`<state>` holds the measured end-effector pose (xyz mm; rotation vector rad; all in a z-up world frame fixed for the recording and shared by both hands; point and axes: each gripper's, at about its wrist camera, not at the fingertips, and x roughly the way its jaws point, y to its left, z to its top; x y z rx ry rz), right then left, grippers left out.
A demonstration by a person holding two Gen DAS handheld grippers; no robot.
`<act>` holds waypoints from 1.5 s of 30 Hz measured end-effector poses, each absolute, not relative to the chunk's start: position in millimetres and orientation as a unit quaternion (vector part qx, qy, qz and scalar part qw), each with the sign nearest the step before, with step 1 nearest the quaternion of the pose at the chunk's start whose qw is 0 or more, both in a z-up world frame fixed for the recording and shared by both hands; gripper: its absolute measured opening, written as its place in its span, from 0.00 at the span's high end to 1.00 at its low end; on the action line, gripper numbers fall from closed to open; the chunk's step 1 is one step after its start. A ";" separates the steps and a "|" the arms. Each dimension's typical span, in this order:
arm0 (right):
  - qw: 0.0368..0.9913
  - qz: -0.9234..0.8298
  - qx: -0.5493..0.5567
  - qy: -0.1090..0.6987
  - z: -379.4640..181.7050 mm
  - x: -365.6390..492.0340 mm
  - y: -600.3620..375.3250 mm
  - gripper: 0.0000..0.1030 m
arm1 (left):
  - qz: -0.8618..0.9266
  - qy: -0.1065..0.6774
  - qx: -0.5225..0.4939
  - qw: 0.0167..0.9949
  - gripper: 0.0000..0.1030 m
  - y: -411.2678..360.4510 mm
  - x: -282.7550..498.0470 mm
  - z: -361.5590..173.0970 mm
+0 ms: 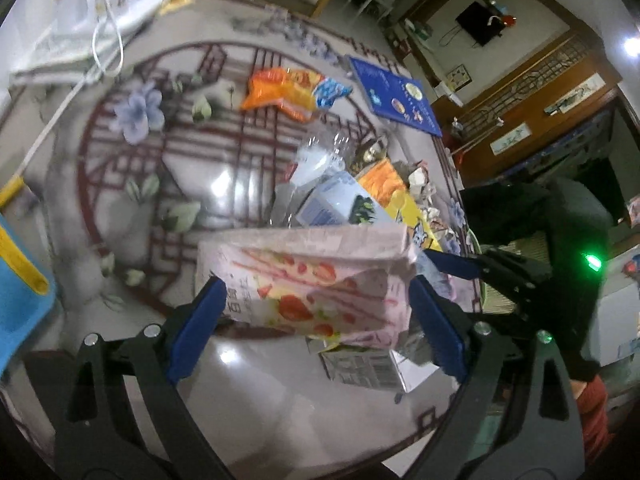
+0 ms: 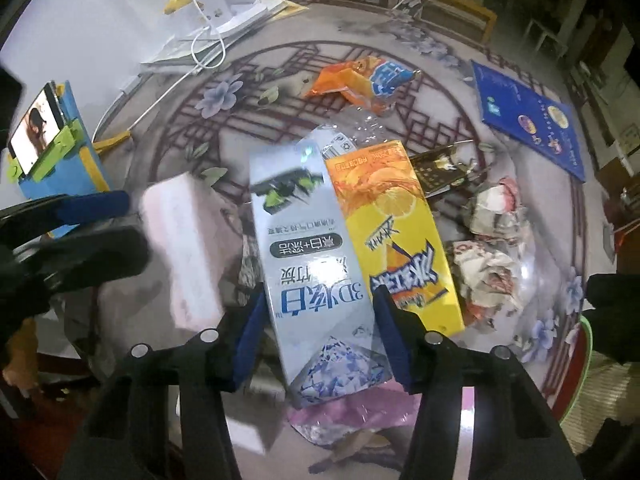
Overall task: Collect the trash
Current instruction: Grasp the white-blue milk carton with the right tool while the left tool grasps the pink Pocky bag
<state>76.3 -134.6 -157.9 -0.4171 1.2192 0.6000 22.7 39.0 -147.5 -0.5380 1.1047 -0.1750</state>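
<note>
A pile of trash lies on the round glass-topped table (image 1: 132, 184). My left gripper (image 1: 320, 316) has its blue pads against both sides of a pink strawberry-print carton (image 1: 312, 280), which spans the whole wide gap. That pink carton (image 2: 180, 248) also shows at the left of the right wrist view. My right gripper (image 2: 320, 340) is shut on a pale blue toothpaste box (image 2: 304, 260), a pad on each long side. A yellow orange-drink carton (image 2: 396, 240) lies right beside the box. An orange snack bag (image 2: 360, 76) sits farther back.
Crumpled paper wads (image 2: 488, 276) and a gold-black wrapper (image 2: 440, 168) lie to the right, a pink plastic wrapper (image 2: 352, 408) beneath the box. A blue booklet (image 2: 532, 116) sits far right. A phone on a blue stand (image 2: 40, 132) and a white lamp base (image 2: 216, 12) occupy the left.
</note>
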 end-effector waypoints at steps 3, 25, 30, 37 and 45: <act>0.778 0.266 -0.153 0.548 -142.7 71.6 -152.6 0.51 | -0.081 0.527 -0.270 0.802 0.12 40.6 24.5 -158.0; 0.830 0.221 0.047 0.511 -96.4 65.1 -220.4 0.51 | -0.110 0.437 0.156 0.879 0.05 1.9 9.1 -183.8; 0.827 0.223 0.056 0.514 -99.6 62.9 -214.9 0.70 | -0.105 0.412 0.175 0.888 0.07 -14.2 27.1 -188.0; 0.822 0.223 0.070 0.520 -101.3 58.7 -217.5 0.99 | -0.115 0.419 0.126 0.892 0.56 -7.3 52.8 -183.7; 0.812 0.207 -0.002 0.546 -118.3 58.4 -196.2 0.64 | -0.096 0.448 -0.032 0.889 0.91 41.1 62.9 -172.7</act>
